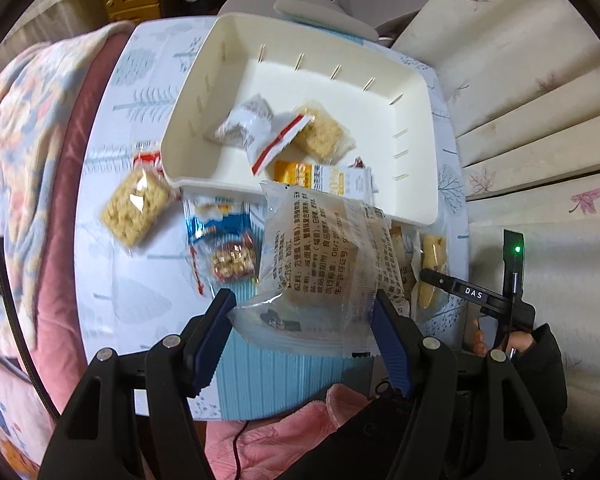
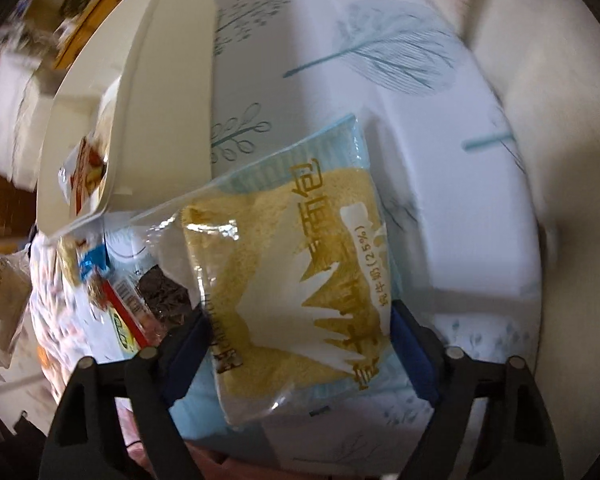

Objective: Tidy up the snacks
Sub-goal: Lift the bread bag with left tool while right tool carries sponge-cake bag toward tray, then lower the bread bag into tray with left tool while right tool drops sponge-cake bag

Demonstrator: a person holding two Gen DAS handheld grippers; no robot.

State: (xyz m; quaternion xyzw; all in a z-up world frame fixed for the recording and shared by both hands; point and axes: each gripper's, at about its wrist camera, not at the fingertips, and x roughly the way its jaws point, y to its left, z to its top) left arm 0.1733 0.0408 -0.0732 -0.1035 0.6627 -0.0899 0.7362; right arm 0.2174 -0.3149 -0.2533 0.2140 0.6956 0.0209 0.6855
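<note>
While clamped upright, bread packet point(image 2: 300, 264), long axis toward bin point(image 2: 168, 92).

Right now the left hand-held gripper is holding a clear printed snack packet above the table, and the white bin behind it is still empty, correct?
Not quite. The left wrist view shows the left hand-held gripper holding the clear printed snack packet above the table, but the white bin is not empty: several wrapped snacks already lie inside it.
</note>
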